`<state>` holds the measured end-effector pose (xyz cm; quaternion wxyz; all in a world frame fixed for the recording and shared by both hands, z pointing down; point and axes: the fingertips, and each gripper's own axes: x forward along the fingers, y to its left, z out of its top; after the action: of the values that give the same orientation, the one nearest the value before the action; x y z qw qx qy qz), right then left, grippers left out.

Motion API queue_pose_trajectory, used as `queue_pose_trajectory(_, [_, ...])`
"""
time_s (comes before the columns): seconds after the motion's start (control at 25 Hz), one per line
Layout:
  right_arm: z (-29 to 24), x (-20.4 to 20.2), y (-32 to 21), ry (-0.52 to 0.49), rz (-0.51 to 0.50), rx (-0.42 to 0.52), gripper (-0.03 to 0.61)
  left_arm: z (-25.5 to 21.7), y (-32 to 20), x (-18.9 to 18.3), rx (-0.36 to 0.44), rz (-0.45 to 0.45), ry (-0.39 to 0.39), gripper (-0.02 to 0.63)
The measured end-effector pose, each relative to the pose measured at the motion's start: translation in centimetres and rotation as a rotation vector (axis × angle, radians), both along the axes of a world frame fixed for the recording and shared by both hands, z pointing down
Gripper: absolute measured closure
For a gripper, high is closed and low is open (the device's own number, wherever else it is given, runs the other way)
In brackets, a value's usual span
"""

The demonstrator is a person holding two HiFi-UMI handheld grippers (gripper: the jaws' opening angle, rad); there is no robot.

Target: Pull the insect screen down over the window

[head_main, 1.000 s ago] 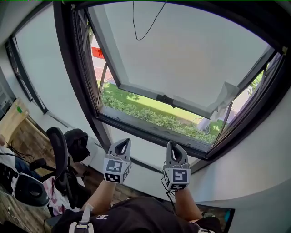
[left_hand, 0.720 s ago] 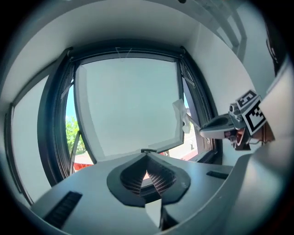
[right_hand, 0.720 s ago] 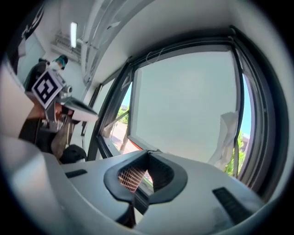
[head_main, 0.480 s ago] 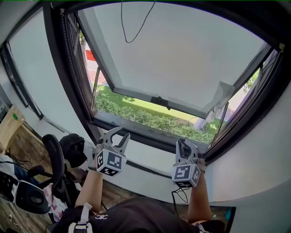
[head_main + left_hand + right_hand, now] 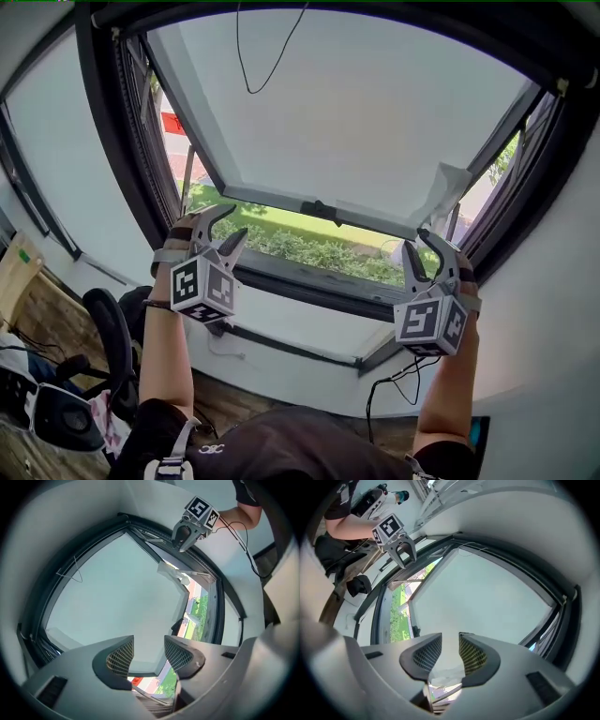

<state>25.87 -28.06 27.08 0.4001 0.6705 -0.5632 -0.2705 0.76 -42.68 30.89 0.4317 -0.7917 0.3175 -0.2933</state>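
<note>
Left gripper (image 5: 232, 225) at 8 o'clock, right gripper (image 5: 422, 246) at 4 o'clock, jaws just been opening, both empty; insect screen unseen, presumably rolled above the window (image 5: 103, 141) at 12 o'clock; hazard: the thin, slack pull cord (image 5: 238, 56) escaping the pads.

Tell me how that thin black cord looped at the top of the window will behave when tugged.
Probably floppy: the cord sags in a slack loop rather than holding a shape. Likely very light and thin, so it may swing aside at a touch and could slip from a loose pinch.
</note>
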Motion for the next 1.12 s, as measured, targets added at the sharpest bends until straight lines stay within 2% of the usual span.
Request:
queue_pose_trajectory(0.12, [-3.9, 0.5, 0.3, 0.046, 0.006, 0.018, 0.456, -4.0, -0.7, -0.5, 0.07, -0.01, -0.034, 0.397])
queue_pose_trajectory(0.36, [-10.6, 1.7, 0.2, 0.172, 0.047, 0.055, 0.456, -11.5, -1.2, -1.1, 0.191, 0.002, -0.055, 0.397])
queue_pose_trajectory(0.48, [-13.6, 2.1, 0.3, 0.243, 0.076, 0.076, 0.453, -15.2, -1.7, -2.2, 0.259, -0.025, -0.063, 0.397])
queue_pose_trajectory(0.64, [-18.6, 2.5, 0.5, 0.239, 0.103, 0.166, 0.453, -21.0, -2.3, -3.5, 0.382, -0.072, -0.042, 0.41])
queue_pose_trajectory(0.76, [-22.2, 2.6, 0.5, 0.251, 0.12, 0.217, 0.453, -24.1, -2.9, -3.7, 0.404, -0.077, -0.044, 0.41])
queue_pose_trajectory(0.84, [-24.4, 2.7, 0.4, 0.287, 0.146, 0.241, 0.451, -26.0, -3.6, -3.9, 0.434, -0.096, -0.043, 0.408])
queue_pose_trajectory(1.0, [-28.3, 2.6, 0.5, 0.372, 0.207, 0.292, 0.428, -29.7, -5.2, -4.7, 0.508, -0.129, 0.018, 0.407])
queue_pose_trajectory(1.12, [-30.8, 2.7, 0.8, 0.414, 0.251, 0.325, 0.419, -31.3, -6.3, -5.1, 0.559, -0.148, 0.02, 0.408])
